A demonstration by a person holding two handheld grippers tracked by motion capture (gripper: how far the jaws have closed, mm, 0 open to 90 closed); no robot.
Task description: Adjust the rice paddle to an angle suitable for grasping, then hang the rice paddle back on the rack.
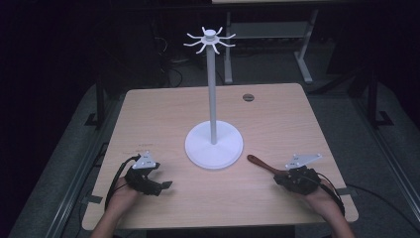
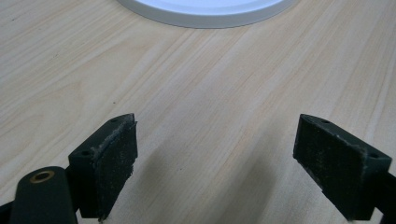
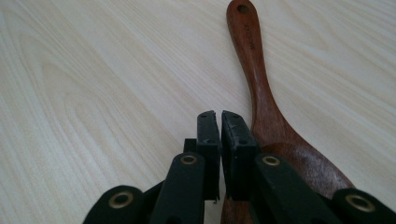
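A dark brown wooden spoon (image 1: pixel 259 163) lies flat on the table, right of the white stand's round base (image 1: pixel 214 148); its handle points toward the base. In the right gripper view the spoon (image 3: pixel 259 88) runs up from under the jaws, with a hole at the handle's far end. My right gripper (image 3: pixel 220 116) is shut just over the left edge of the spoon's bowl, nothing between its pads. It sits at the spoon's near end (image 1: pixel 278 180). My left gripper (image 1: pixel 166 186) rests on the table left of the base, jaws wide open (image 2: pixel 217 123) over bare wood.
The stand's thin pole (image 1: pixel 212 94) rises from the base (image 2: pixel 205 9) to a ring of white hooks (image 1: pixel 210 39). A small round grommet (image 1: pixel 248 97) sits near the table's far edge. The light wooden tabletop (image 1: pixel 163 114) is bare around both grippers.
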